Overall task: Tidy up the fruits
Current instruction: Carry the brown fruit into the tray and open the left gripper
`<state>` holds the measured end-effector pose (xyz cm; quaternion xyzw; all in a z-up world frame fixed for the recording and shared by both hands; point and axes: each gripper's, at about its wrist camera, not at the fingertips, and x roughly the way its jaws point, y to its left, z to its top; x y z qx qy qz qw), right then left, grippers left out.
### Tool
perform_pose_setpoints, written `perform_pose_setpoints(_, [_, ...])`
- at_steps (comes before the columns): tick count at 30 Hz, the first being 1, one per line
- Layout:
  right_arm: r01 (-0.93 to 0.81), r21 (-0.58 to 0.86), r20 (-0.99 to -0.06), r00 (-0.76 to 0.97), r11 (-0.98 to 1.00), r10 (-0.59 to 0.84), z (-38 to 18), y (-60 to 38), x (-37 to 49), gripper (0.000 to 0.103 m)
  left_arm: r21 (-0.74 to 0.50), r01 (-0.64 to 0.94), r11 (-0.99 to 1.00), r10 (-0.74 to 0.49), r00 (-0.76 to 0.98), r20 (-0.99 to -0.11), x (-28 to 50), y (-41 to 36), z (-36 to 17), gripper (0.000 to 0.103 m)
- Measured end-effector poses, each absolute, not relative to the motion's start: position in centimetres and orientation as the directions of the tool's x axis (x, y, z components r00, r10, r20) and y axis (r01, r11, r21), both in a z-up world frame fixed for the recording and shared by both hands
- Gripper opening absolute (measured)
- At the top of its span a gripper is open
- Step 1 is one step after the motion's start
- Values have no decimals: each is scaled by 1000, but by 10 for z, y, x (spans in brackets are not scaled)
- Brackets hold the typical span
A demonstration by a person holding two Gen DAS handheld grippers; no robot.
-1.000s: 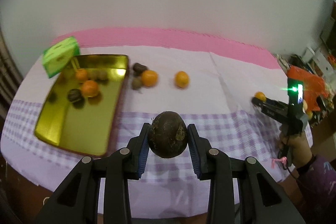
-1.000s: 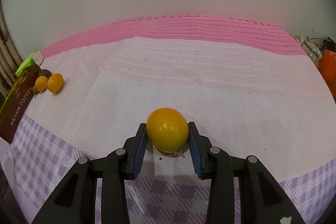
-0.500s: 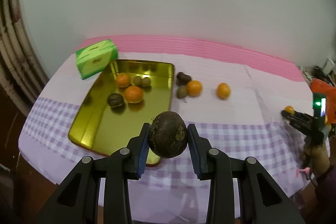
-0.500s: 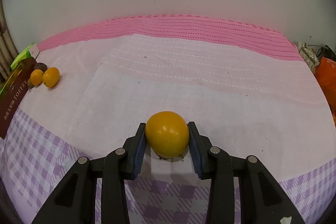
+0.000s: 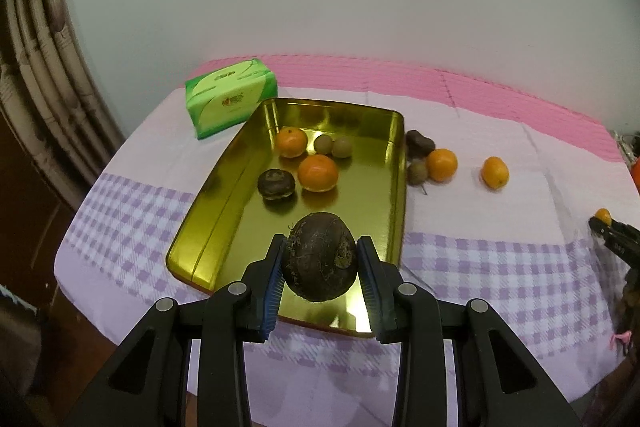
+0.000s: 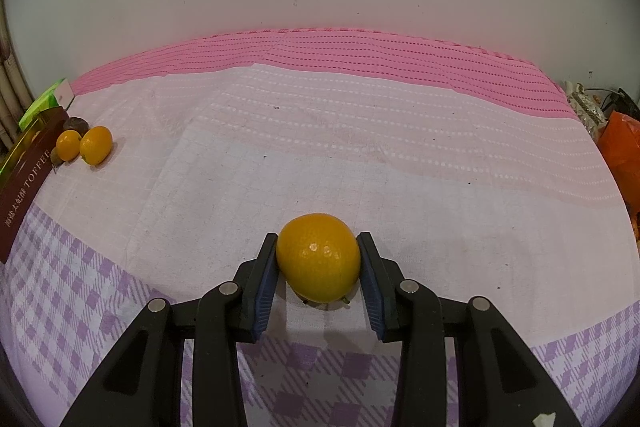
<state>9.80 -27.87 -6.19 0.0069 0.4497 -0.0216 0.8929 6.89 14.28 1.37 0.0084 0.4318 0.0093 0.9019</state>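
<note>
Left gripper (image 5: 320, 269): clamped on dark fruit (image 5: 322, 257), blue pads pressed to both sides, held above near end of tray (image 5: 224, 195). Likely poised there for a drop into the tray, where like fruit already sits. Grip across the widest part, probably to stop a round thing rolling out.

Dark fruit: near-black, rough, dull skin, faint scratches, a small stub at upper left, roughly egg-shaped.

Inside tray, beyond the held fruit: another dark fruit (image 5: 276, 183), flatter; large orange (image 5: 318, 173) just right of it; smaller orange (image 5: 292, 142) and two brownish kiwis (image 5: 333, 145) toward far end. Gold, mirror-bright floor, shallow walls.

Just outside tray's right wall: dark lump (image 5: 419, 143), kiwi (image 5: 417, 171), orange (image 5: 441, 165) in a cluster; lone kumquat (image 5: 495, 172) farther right. Still to be sorted, by the look of it.

Behind tray's far left corner: green tissue pack (image 5: 230, 103).

Well right of tray: right gripper (image 6: 319, 269), closed on yellow-orange citrus (image 6: 318, 257), smooth and glossy, low over the cloth (image 6: 360, 155); touching the cloth or just clear of it, cannot tell. Seemingly waiting its turn.
</note>
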Motion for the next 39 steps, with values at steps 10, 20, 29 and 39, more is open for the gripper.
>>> perform_pose_setpoints(10, [45,-7,-803,595,999,-32,-62,-279,98,36,59,-55,997,80,587,-805,86,158,-7,36])
perform_pose_setpoints(20, [44,-4,-803,595,999,-30,-61,-279,98,36,98,-94,991,134,551,-824,99,169,-25,36])
perform_pose_setpoints(29, [44,-1,-803,595,999,-27,-61,-279,98,36,118,-101,988,154,534,-831,104,172,-34,36])
perform_pose_setpoints(39, [44,-1,-803,595,999,-27,-61,-279,98,36,133,-104,986,168,523,-836,107,174,-40,36])
